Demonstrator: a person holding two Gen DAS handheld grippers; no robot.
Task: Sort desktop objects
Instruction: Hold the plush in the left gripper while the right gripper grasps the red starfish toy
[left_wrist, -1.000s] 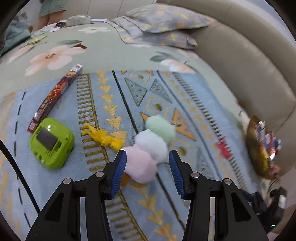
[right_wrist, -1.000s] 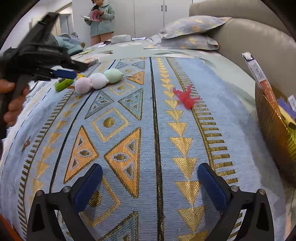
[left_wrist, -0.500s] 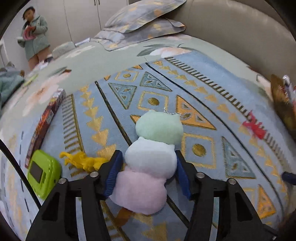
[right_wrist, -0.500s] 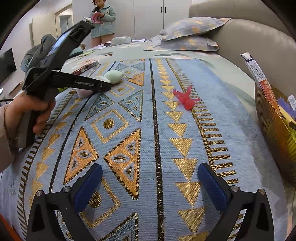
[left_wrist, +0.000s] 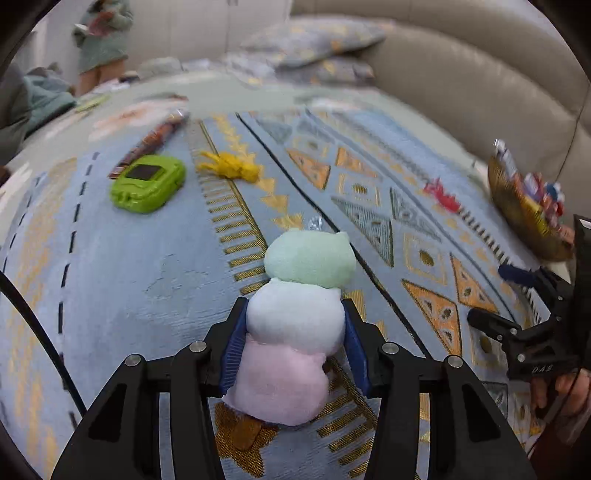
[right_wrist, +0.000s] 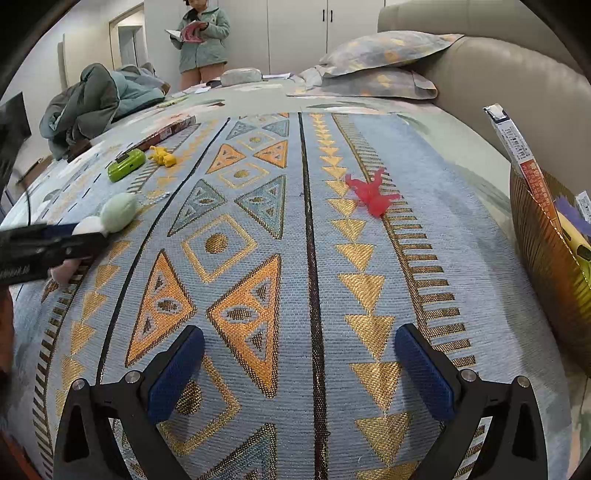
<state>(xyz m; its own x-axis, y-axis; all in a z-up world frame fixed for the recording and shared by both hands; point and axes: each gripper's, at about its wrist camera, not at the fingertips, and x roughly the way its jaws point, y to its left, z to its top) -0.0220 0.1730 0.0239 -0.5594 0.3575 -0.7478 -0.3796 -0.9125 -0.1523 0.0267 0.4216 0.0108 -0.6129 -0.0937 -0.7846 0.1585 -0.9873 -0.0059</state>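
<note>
**Left tongs closing on plush, right tongs idle and wide**

My left tongs (left_wrist: 293, 347) have the three-ball plush toy (left_wrist: 299, 314) between the blue pads (left_wrist: 232, 350), and the jaws are closing on it right now; both pads sit against the white middle ball. Green ball points away from me, pink ball sits nearest, between the black arms. The plush lies over the patterned blue-and-gold blanket (left_wrist: 147, 277) (this is a bed, with a padded headboard (left_wrist: 461, 85) and pillows (left_wrist: 314, 40) at the far end). Whether it is lifted clear of the blanket I cannot tell.

My right tongs (right_wrist: 299, 373) are spread wide, nothing between the pads, only blanket below.

Other things on the blanket:
- green handheld game (left_wrist: 147, 182), far left
- yellow toy figure (left_wrist: 232, 168), just beside the game
- long snack box (left_wrist: 151, 142) behind the game, touching or nearly touching it
- red toy figure (right_wrist: 371, 192) on the right side, well apart from the plush
- gold wire basket (right_wrist: 546, 258) at the right edge, holding a tall carton (right_wrist: 521, 155) and other packets

A person (right_wrist: 201, 37) stands at the far side holding a booklet. A heap of clothes (right_wrist: 99, 99) lies at the far left.
</note>
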